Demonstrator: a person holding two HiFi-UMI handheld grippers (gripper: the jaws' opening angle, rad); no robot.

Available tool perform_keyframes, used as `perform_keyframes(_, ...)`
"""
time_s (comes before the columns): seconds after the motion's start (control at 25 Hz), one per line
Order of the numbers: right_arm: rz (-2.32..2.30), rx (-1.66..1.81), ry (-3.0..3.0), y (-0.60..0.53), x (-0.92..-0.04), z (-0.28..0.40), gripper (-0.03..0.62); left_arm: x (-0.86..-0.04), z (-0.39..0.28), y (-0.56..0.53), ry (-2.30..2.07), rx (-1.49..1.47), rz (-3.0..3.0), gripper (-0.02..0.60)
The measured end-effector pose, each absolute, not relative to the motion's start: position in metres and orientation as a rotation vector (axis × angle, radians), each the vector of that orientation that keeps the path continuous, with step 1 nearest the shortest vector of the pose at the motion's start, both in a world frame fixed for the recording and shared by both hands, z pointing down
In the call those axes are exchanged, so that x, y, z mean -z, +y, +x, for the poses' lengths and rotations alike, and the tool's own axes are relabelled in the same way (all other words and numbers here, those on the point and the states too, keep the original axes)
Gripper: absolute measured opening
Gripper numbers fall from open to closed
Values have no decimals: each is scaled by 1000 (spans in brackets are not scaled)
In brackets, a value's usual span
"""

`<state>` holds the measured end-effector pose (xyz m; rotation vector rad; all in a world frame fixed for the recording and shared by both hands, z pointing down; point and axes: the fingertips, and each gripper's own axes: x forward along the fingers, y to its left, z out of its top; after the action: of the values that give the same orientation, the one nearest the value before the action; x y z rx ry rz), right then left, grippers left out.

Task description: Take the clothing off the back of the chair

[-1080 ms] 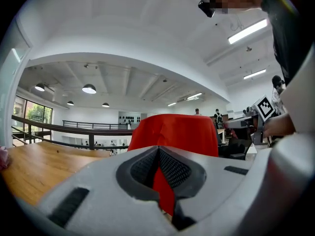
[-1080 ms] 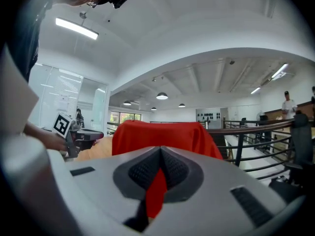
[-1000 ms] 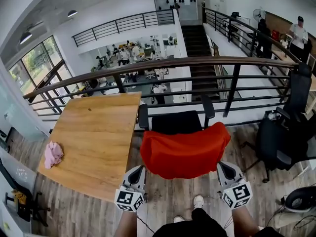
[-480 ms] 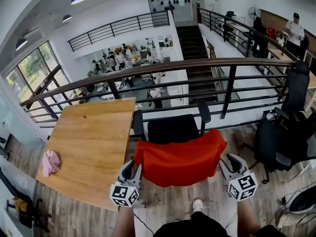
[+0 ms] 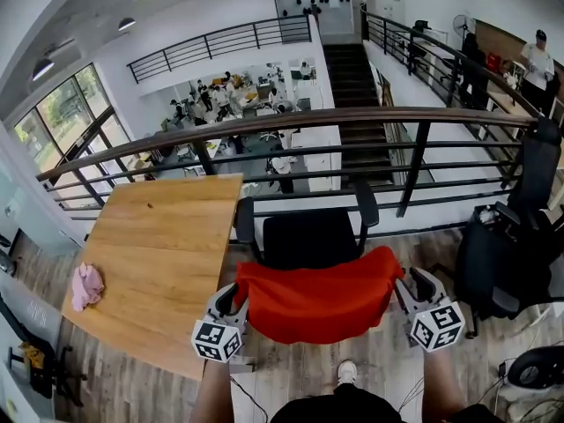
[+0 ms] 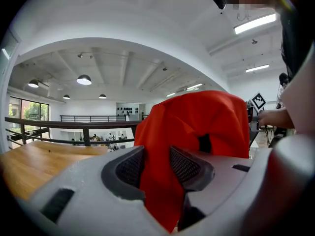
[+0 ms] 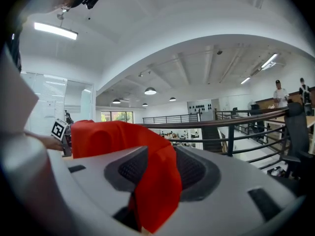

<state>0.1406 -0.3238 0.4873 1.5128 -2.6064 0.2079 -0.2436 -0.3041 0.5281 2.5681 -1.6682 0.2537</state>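
Wooden mezzanine floor (image 5: 291, 373), railing (image 5: 291, 117) up ahead. So the left gripper (image 5: 231, 296) and right gripper (image 5: 421, 282) have just been opening, jaws wide, red clothing (image 5: 317, 298) loose between each pair, draped over the chair (image 5: 308, 236) back beside the table (image 5: 159, 245)'s right edge.

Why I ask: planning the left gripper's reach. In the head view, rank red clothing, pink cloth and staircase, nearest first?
1. Red clothing, draped on the chair, its edge between the left gripper's jaws, which have just been opening.
2. Pink cloth, leftward on the wooden table.
3. Staircase, far ahead beyond the railing.
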Motion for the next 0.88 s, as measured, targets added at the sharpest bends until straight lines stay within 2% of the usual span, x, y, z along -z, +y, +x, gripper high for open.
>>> perform_keyframes(0.28, 1333, -225, -2625, -353, -507, 122, 207, -535, -233, -325, -1605, -251, 2580, 172)
perform_keyframes(0.36, 1290, -229, -2653, -358, -508, 114, 210, -537, -226, -326, -1536, -242, 2599, 154)
perform_keyframes(0.6, 1160, -192, -2707, -356, -505, 97, 115, -535, -222, -329, -1502, -263, 2626, 118)
perform_keyframes(0.72, 1162, -153, -2697, -354, -503, 99, 41, -533, -222, -327, -1539, -275, 2631, 40)
perform_keyframes(0.88, 1209, -120, -2672, -354, -500, 103, 26, -533, -225, -325, -1567, -244, 2612, 29)
